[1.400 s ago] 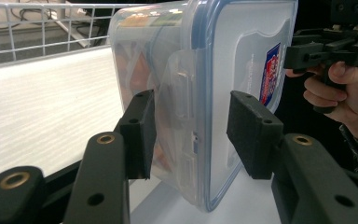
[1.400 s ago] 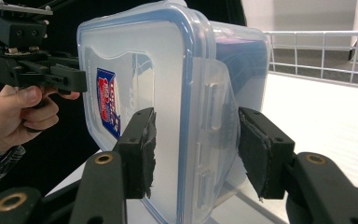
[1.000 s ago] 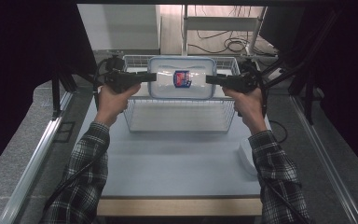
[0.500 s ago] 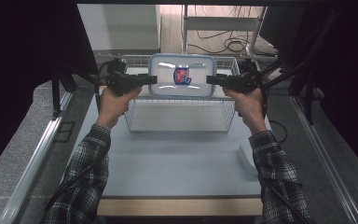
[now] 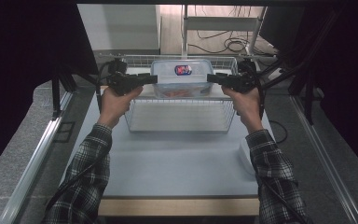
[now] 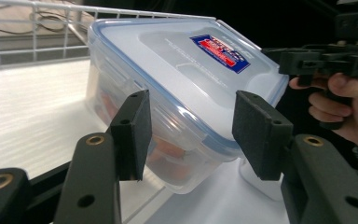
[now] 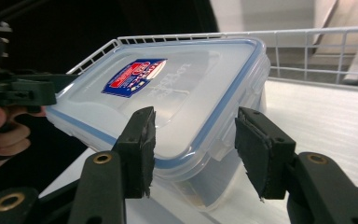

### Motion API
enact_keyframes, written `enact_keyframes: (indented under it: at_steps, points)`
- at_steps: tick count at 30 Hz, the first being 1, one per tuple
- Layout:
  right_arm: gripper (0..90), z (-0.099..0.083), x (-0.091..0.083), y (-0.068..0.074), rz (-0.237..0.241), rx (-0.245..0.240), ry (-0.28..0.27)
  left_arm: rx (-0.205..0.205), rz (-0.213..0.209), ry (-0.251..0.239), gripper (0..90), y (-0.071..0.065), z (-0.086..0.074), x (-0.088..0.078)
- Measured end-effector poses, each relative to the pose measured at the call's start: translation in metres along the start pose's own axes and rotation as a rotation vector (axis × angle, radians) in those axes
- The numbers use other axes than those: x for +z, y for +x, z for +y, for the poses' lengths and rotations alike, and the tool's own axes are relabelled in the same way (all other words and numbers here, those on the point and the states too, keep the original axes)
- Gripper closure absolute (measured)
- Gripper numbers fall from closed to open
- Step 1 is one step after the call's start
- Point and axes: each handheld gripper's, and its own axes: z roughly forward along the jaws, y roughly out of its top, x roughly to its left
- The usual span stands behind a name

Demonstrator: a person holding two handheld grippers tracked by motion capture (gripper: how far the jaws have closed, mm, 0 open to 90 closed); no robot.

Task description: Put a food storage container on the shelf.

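Clear plastic food container (image 5: 182,77) with a blue-edged snap-on lid and a red-and-blue label hangs between the two grippers above the far end of a white wire basket (image 5: 182,114), which stands on the pale grey table (image 5: 177,158). Its contents are hard to make out: through the cloudy wall only orange-red patches show, and what they are cannot be told. In the high view the black gripper bodies cover both short ends of the box, so the contact itself is hidden there. In the left gripper view the left gripper (image 6: 191,130) has one short end between its black padded jaws, the left pad against the wall and lid clip, the right pad at the lid rim; whether that pad presses or stands just off is unclear. In the right gripper view the right gripper (image 7: 193,149) straddles the opposite end, its left pad lying on the lid, its right pad beside the side clip with a narrow gap visible. Both pairs of jaws stand about half spread, and the box sits tilted in both gripper views.
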Motion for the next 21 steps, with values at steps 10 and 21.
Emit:
enact_keyframes:
  at_steps: [10,21]
  points:
    - [83.3,-0.019,-0.026,0.012,-0.016,-0.123,-0.034,0.087,0.024,0.013,79.9,-0.028,-0.027,-0.019]
    - [89.2,-0.036,0.004,0.024,-0.045,-0.24,0.051,0.115,0.065,0.062,85.7,-0.024,-0.031,0.011]
